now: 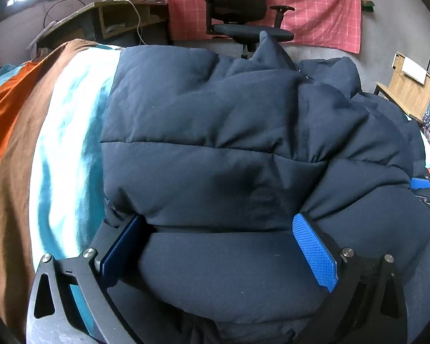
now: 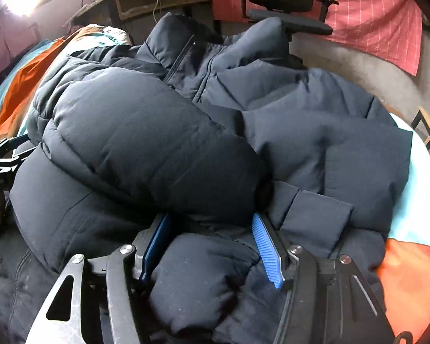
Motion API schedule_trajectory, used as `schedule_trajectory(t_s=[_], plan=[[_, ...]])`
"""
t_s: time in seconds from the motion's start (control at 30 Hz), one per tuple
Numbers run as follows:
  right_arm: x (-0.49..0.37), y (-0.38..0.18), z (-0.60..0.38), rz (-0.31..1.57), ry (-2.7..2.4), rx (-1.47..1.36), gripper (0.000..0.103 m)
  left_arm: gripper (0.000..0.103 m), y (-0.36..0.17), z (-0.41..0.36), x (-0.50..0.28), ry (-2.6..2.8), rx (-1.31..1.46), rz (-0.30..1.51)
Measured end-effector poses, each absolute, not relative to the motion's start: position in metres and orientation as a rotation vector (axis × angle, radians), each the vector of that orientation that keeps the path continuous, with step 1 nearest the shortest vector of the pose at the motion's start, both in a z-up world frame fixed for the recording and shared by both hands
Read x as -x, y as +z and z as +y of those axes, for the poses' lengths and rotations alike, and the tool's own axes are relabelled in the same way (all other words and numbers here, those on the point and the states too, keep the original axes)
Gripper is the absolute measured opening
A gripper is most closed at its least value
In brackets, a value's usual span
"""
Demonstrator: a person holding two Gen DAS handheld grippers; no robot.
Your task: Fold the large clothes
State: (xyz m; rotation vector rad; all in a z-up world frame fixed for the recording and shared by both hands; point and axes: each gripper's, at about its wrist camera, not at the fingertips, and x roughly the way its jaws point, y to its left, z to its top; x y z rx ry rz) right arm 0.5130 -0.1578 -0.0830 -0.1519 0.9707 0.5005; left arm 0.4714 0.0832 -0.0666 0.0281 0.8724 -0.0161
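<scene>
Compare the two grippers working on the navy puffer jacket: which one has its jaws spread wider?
The left gripper: its blue pads stand far apart, straddling a broad stretch of the puffer jacket. The right gripper has a narrower gap, around one padded fold.

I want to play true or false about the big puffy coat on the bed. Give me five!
1. The puffer jacket is dark navy. True.
2. It lies on a plain white sheet. False: the bedspread has orange, brown and teal stripes.
3. The left gripper has its jaws wide apart, with jacket fabric between them. True.
4. A wooden stool stands behind the bed. False: it is a black office chair.
5. The cloth on the wall is green. False: it is red with a pale check.
</scene>
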Motion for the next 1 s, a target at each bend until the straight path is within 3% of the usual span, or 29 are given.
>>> schedule_trajectory(t_s=[0.23, 0.67, 1.0], plan=[[-0.497, -0.066, -0.164, 0.932, 0.454, 0.15, 0.058, 0.102, -0.048, 0.075, -0.454, 0.026, -0.036, 0.799], [-0.476, 0.014, -0.203, 0.811, 0.437, -0.017, 0.083, 0.102, 0.036, 0.07, -0.428, 0.063, 0.077, 0.75], [-0.462, 0.063, -0.221, 0.747, 0.5, -0.037, 0.092, 0.102, 0.1, 0.042, -0.407, 0.159, 0.118, 0.757]])
